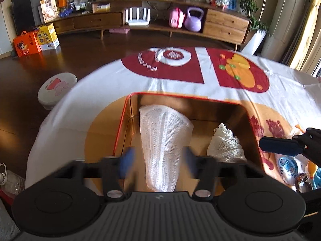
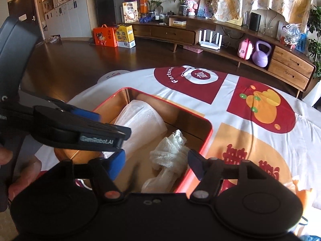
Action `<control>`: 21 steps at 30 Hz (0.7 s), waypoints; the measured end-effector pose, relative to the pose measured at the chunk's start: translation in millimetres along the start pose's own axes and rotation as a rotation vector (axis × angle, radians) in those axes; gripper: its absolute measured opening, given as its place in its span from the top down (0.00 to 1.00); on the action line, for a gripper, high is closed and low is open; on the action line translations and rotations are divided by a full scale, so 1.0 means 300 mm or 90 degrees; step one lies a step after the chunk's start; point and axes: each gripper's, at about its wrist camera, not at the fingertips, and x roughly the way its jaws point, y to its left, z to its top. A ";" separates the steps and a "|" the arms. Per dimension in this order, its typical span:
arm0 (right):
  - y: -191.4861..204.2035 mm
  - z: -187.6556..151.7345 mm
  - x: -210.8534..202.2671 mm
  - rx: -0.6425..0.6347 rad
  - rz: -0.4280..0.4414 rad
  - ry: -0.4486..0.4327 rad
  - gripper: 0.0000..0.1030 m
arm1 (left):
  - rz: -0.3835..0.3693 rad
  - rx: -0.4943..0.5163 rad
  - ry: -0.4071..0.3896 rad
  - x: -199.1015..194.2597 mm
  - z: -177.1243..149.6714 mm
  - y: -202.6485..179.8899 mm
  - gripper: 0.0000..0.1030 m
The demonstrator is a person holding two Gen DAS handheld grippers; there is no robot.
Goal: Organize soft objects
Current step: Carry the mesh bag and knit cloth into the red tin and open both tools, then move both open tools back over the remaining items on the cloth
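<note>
An open tin box with an orange-red rim (image 1: pixel 180 96) (image 2: pixel 208 126) stands on the table. A white mesh cloth (image 1: pixel 164 140) (image 2: pixel 138 120) lies along its left side. A crumpled white gauze cloth (image 1: pixel 224 142) (image 2: pixel 170 150) lies at its right. My left gripper (image 1: pixel 158 160) is open, its blue pads either side of the mesh cloth's near end, not pinching it. My right gripper (image 2: pixel 156 160) is open above the gauze cloth, touching nothing. The left gripper (image 2: pixel 96 128) also shows in the right wrist view, and a right finger (image 1: pixel 280 146) in the left wrist view.
The round table wears a white cloth with red and orange prints (image 1: pixel 240 74) (image 2: pixel 260 108). Small colourful items (image 1: pixel 291 168) lie at its right edge. A round stool (image 1: pixel 57 89) stands on the dark floor to the left. A wooden TV cabinet (image 1: pixel 160 20) lines the far wall.
</note>
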 end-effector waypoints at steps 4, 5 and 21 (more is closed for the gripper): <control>-0.023 -0.011 -0.065 0.012 -0.005 -0.021 0.24 | 0.000 0.003 -0.020 -0.054 -0.007 -0.008 0.29; -0.031 -0.013 -0.082 0.018 -0.006 -0.027 0.23 | -0.001 0.004 -0.024 -0.068 -0.009 -0.012 0.30; -0.128 -0.091 -0.360 0.096 -0.002 -0.114 0.01 | -0.030 0.016 -0.090 -0.295 -0.074 -0.115 0.26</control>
